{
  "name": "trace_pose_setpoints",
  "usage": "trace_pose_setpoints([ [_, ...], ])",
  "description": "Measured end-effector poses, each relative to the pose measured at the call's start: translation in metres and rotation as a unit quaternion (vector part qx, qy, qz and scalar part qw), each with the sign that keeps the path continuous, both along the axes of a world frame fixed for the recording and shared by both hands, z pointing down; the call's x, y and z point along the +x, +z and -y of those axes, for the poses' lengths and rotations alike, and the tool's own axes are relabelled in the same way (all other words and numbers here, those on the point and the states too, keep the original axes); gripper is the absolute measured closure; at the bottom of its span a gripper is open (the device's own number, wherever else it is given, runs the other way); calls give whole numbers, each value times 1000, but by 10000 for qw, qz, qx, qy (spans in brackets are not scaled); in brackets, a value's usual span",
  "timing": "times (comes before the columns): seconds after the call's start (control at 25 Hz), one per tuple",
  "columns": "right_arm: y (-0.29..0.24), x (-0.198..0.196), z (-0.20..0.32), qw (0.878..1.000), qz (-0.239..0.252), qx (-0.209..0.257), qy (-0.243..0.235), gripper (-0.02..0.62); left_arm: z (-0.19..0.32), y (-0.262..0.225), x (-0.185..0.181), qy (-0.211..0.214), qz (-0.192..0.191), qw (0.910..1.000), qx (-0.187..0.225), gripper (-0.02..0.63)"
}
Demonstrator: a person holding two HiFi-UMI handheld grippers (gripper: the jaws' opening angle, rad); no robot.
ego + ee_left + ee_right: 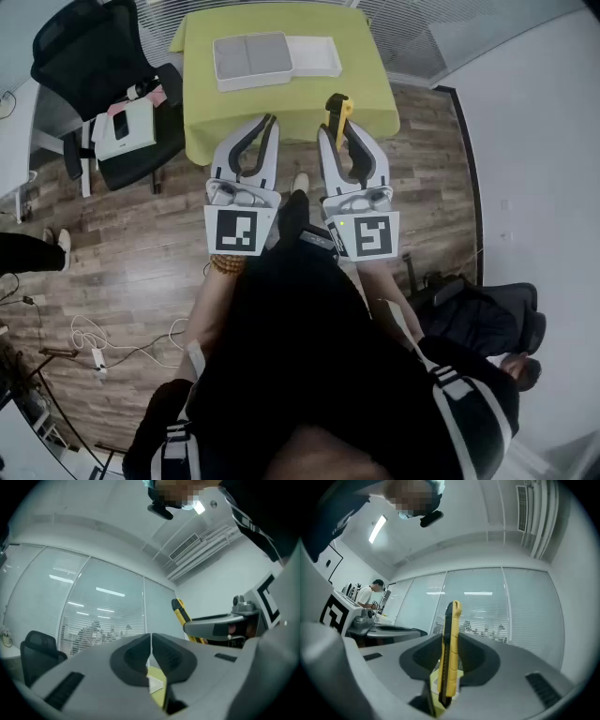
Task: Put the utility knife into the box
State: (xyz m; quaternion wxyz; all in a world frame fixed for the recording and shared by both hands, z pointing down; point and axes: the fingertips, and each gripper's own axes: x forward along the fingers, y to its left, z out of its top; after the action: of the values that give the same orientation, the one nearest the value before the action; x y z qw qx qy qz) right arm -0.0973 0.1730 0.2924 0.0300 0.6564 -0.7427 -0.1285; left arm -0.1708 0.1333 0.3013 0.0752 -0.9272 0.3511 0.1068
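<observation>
Looking down in the head view, the right gripper has its fingers clamped on the yellow-and-black utility knife, held up at the near edge of the green-covered bench. The box lies on that bench, well apart from the knife. The left gripper hangs just beside the right one.

Left gripper view: fingers pressed together, nothing between them.

Right gripper view: knife stands upright, pinched between both fingers, with a glass wall behind.
</observation>
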Motion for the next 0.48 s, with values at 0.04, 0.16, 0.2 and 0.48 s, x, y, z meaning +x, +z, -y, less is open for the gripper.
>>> trace_pose_setpoints([
  [0.04, 0, 1, -1, 10000, 5, 10, -10, 492, -3, 1, 3, 42, 278, 9994, 200, 586],
  [0.16, 0, 4, -2, 9998, 193, 26, -79, 491, -8, 3, 10, 148, 724, 9960, 500, 586],
  [0.2, -1, 5, -2, 9995, 291, 29, -88, 491, -8, 3, 11, 169, 736, 9959, 494, 586],
  [0.48, 0, 15, 2, 9988, 476, -8, -67, 491, -5, 5, 17, 209, 773, 9957, 466, 586],
])
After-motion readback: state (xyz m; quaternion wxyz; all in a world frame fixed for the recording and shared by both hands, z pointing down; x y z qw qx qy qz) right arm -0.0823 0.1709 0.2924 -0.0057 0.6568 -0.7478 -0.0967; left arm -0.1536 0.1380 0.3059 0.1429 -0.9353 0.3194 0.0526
